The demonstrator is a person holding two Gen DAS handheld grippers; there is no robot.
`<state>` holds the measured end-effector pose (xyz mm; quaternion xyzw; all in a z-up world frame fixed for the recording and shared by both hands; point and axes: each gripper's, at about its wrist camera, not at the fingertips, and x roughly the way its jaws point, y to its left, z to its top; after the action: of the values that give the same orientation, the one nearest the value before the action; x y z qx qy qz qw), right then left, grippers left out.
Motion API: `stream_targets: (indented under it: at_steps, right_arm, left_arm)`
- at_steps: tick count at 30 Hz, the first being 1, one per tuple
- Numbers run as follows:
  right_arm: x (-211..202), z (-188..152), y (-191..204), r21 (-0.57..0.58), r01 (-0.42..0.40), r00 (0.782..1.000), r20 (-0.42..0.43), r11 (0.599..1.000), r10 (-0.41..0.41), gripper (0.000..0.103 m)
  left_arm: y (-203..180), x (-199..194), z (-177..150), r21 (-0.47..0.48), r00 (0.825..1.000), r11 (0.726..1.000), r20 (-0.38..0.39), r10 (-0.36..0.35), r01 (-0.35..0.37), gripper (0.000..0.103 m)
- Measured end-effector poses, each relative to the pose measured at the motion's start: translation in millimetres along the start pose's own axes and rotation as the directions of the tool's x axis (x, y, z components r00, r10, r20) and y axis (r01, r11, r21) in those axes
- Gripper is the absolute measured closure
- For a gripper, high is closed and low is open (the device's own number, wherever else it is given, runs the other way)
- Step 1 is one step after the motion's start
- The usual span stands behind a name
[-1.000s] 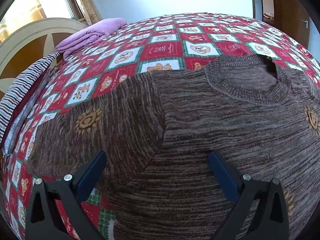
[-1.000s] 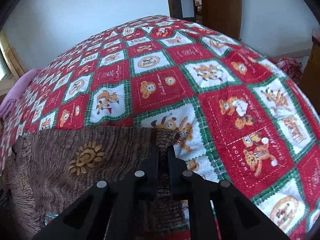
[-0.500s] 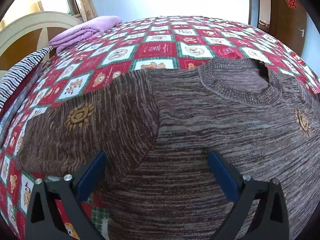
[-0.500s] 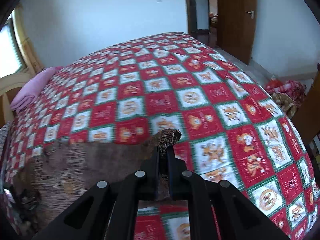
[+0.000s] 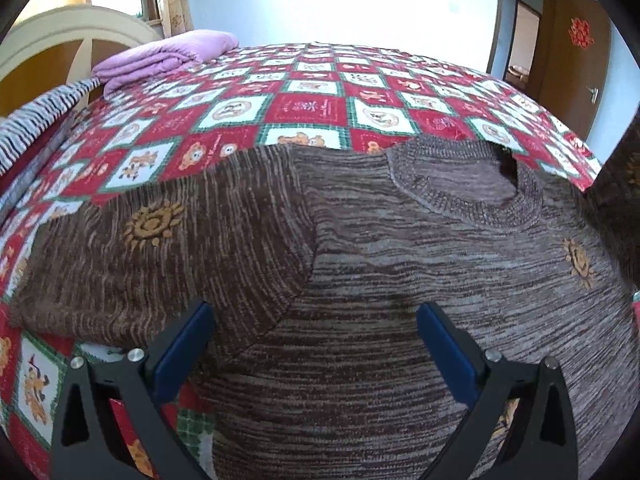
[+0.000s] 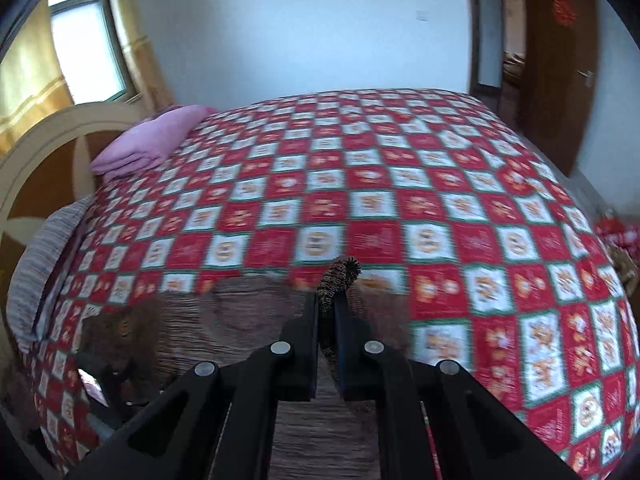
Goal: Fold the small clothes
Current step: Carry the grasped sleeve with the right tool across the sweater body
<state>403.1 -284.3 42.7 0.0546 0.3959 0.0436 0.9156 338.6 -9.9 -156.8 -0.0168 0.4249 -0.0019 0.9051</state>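
A brown knitted sweater (image 5: 400,264) with small sun motifs lies face up on the red patchwork bedspread (image 5: 312,108), its collar towards the far side. My left gripper (image 5: 316,320) hovers open just above the chest, blue pads wide apart, nothing between them. My right gripper (image 6: 326,300) is shut on the cuff of the sweater's sleeve (image 6: 338,280) and holds it raised above the bed. In the right wrist view the rest of the sweater (image 6: 240,320) spreads out below and to the left. The raised sleeve (image 5: 620,176) shows at the right edge of the left wrist view.
A folded pink blanket (image 5: 168,54) lies at the far left by the cream headboard (image 5: 60,32). A striped pillow (image 5: 36,120) sits at the left bed edge. A brown door (image 6: 556,80) stands at the far right, and red fabric (image 6: 616,236) lies on the floor beside the bed.
My right gripper has risen and swung left with the sleeve cuff in it, lifting the sleeve off the bedspread. The left gripper has stayed open over the chest, tilting slightly.
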Motion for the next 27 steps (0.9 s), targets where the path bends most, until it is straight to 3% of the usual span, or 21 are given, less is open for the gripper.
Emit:
stream_targets:
  at_steps: [3, 5, 7, 8, 9, 11, 14, 17, 21, 23, 27]
  right_arm:
    - [33, -4, 36, -0.008, -0.116, 0.993, -0.035, 0.993, 0.115, 0.096]
    - [65, -13, 55, 0.000, -0.212, 0.971, -0.109, 0.977, 0.211, 0.095]
    - [92, -23, 68, -0.015, -0.238, 0.956, -0.181, 0.971, 0.232, 0.073]
    - [101, -31, 70, -0.005, -0.252, 0.949, -0.196, 0.968, 0.246, 0.047]
    - [105, -38, 68, 0.010, -0.269, 0.944, -0.194, 0.963, 0.266, 0.043]
    - [106, -51, 54, 0.031, -0.275, 0.941, -0.195, 0.961, 0.276, 0.043]
    - [98, -71, 16, 0.059, -0.208, 0.961, -0.175, 0.976, 0.216, 0.043]
    - [80, -91, -33, 0.040, -0.068, 0.987, -0.141, 0.997, 0.073, 0.043]
    - [73, -111, -92, 0.050, 0.087, 0.987, -0.141, 0.995, -0.079, 0.043]
    - [76, -121, -111, 0.077, 0.062, 0.987, -0.152, 0.995, -0.050, 0.043]
    - [93, -127, -122, 0.141, -0.032, 0.986, -0.159, 0.990, 0.054, 0.044]
  left_arm:
    - [4, 0, 0, -0.020, 1.000, 1.000, 0.000, -0.018, 0.018, 0.000]
    - [6, 2, 0, -0.031, 1.000, 0.999, -0.005, -0.024, 0.024, 0.000]
    - [8, 3, -1, -0.037, 0.999, 0.999, -0.010, -0.032, 0.031, 0.000]
    - [8, 3, -1, -0.040, 0.999, 0.999, -0.011, -0.034, 0.033, 0.000]
    - [9, 3, -1, -0.043, 0.999, 0.998, -0.011, -0.035, 0.034, 0.000]
    - [10, 3, -1, -0.046, 0.999, 0.998, -0.007, -0.035, 0.035, 0.000]
    - [10, 2, -2, -0.044, 0.999, 0.998, -0.008, -0.034, 0.034, 0.000]
    - [9, 1, -2, -0.040, 1.000, 0.999, -0.006, -0.029, 0.029, 0.000]
    - [9, -12, 2, -0.033, 1.000, 0.999, 0.020, -0.021, 0.021, 0.000]
    - [2, -23, 5, -0.008, 0.998, 1.000, 0.055, -0.012, 0.013, 0.000]
    - [-18, -29, 15, 0.048, 0.999, 0.998, 0.030, -0.030, 0.028, 0.000]
